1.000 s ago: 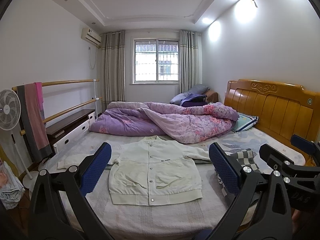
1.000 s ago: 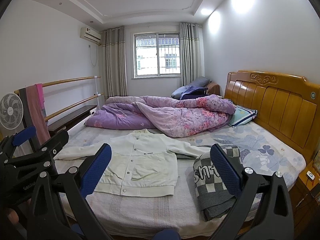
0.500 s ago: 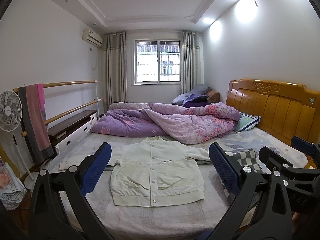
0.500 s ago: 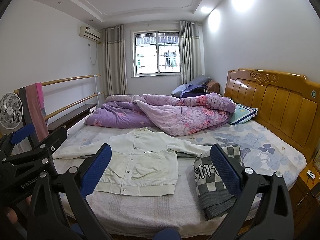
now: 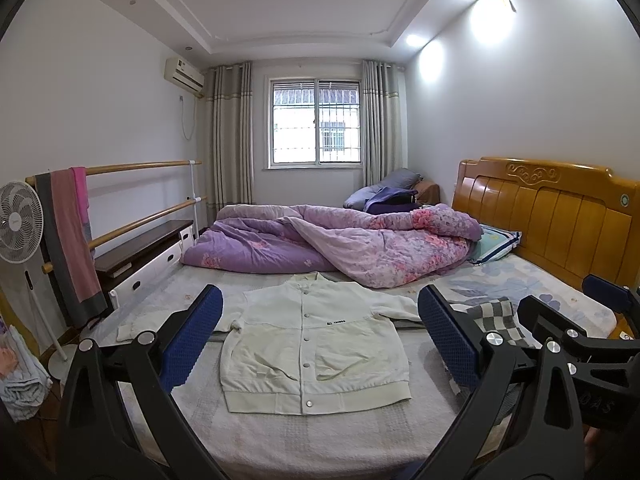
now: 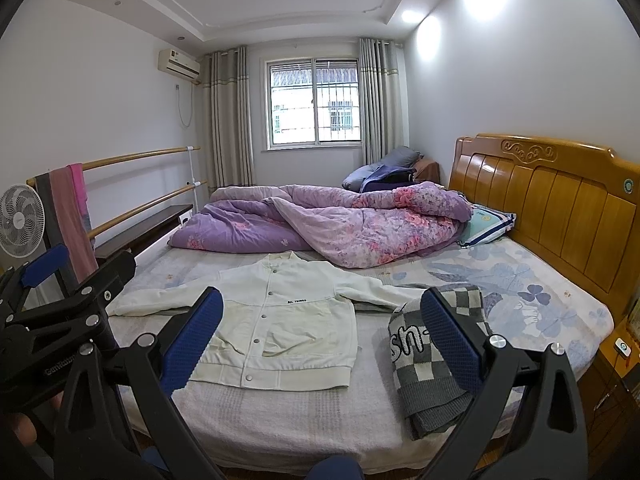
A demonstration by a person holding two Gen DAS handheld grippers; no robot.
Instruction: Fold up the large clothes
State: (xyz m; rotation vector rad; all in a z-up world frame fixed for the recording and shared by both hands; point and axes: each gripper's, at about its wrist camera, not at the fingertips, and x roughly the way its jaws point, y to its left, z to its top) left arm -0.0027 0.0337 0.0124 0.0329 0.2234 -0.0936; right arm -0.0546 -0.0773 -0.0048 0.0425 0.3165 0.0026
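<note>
A cream button-front jacket [image 5: 312, 344] lies flat and face up on the bed, sleeves spread to both sides; it also shows in the right wrist view [image 6: 280, 320]. My left gripper [image 5: 320, 336] is open and empty, held in the air before the bed's near edge. My right gripper [image 6: 322, 334] is open and empty too, to the right of the left one. Neither touches the jacket.
A folded grey-and-white checked knit [image 6: 432, 360] lies on the bed [image 6: 280, 424] right of the jacket. A rumpled purple quilt [image 5: 328, 244] fills the far half. A wooden headboard [image 5: 552, 216] stands right. A fan [image 5: 18, 224] and towel rail [image 5: 120, 168] stand left.
Both grippers have drifted slightly, so the view has shifted a little. The jacket has not moved and both jaws stay open.
</note>
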